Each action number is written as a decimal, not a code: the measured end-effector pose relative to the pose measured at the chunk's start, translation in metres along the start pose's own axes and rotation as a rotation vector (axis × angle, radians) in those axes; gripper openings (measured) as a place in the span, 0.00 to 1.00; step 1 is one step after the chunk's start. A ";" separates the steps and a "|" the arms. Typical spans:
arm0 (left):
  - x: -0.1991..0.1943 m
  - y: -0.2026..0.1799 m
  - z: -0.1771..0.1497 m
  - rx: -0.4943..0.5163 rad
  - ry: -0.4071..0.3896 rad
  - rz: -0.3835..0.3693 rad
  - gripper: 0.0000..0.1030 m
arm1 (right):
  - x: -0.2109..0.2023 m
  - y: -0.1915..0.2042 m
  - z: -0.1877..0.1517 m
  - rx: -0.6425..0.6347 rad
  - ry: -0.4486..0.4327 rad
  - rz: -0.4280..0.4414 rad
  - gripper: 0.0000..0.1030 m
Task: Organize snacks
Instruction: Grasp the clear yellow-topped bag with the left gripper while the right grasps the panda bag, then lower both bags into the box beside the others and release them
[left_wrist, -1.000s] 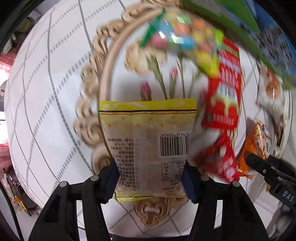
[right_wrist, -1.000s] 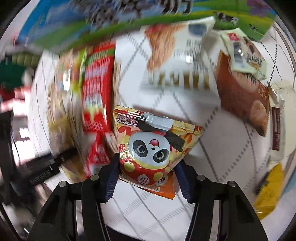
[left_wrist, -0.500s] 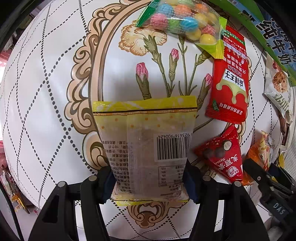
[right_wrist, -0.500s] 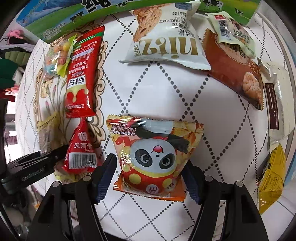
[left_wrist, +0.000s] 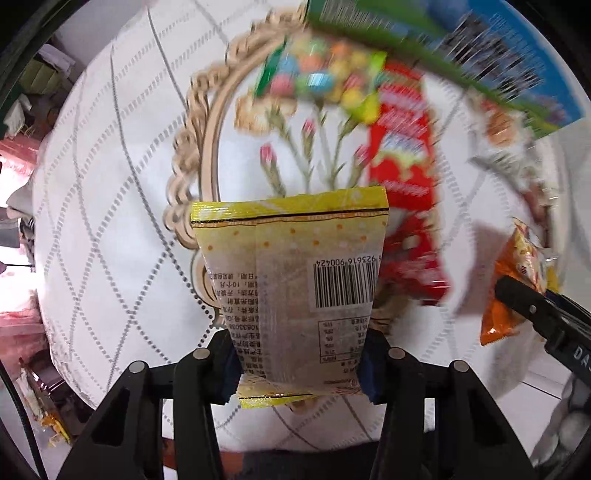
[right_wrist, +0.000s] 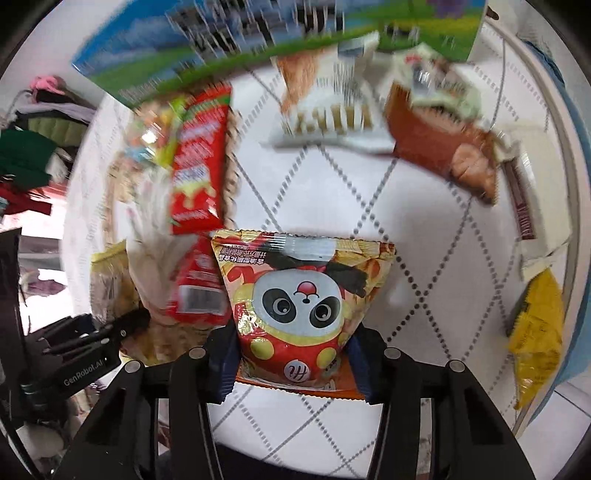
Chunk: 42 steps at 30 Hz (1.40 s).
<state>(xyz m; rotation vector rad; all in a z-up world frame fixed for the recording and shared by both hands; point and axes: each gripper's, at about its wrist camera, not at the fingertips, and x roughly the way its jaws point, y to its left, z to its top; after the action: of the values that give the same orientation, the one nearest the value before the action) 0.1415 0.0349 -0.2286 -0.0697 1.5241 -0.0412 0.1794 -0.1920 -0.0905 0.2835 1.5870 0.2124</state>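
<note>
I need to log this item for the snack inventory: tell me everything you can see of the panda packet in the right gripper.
The panda packet is a glossy, puffed plastic pouch printed in red, orange and yellow, with a white cartoon panda face and Chinese lettering near its sealed, crimped far edge. It looks unopened. The right gripper is shut on its near end, the blue-padded fingers pressing both sides. It points away from the camera over the white diamond-patterned tablecloth; whether it touches the cloth is unclear.

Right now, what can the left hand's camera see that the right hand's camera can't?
Only the left view shows the barcode back of the yellow packet held in the left gripper and the flower picture on the tablecloth. Only the right view shows the panda bag's face, in the right gripper, plus a brown packet. Both show the long red packet.
</note>
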 end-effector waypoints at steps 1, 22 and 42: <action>-0.015 -0.003 0.002 0.005 -0.021 -0.018 0.46 | -0.013 -0.001 0.002 -0.002 -0.015 0.017 0.51; -0.121 -0.065 0.247 0.100 -0.128 -0.122 0.46 | -0.162 0.018 0.228 -0.125 -0.235 0.129 0.51; -0.069 -0.073 0.263 0.091 -0.002 -0.084 0.80 | -0.059 0.011 0.258 -0.139 0.029 0.051 0.96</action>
<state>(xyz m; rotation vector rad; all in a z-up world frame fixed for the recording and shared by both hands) 0.4020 -0.0276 -0.1431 -0.0605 1.5149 -0.1775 0.4394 -0.2106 -0.0404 0.2142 1.5860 0.3663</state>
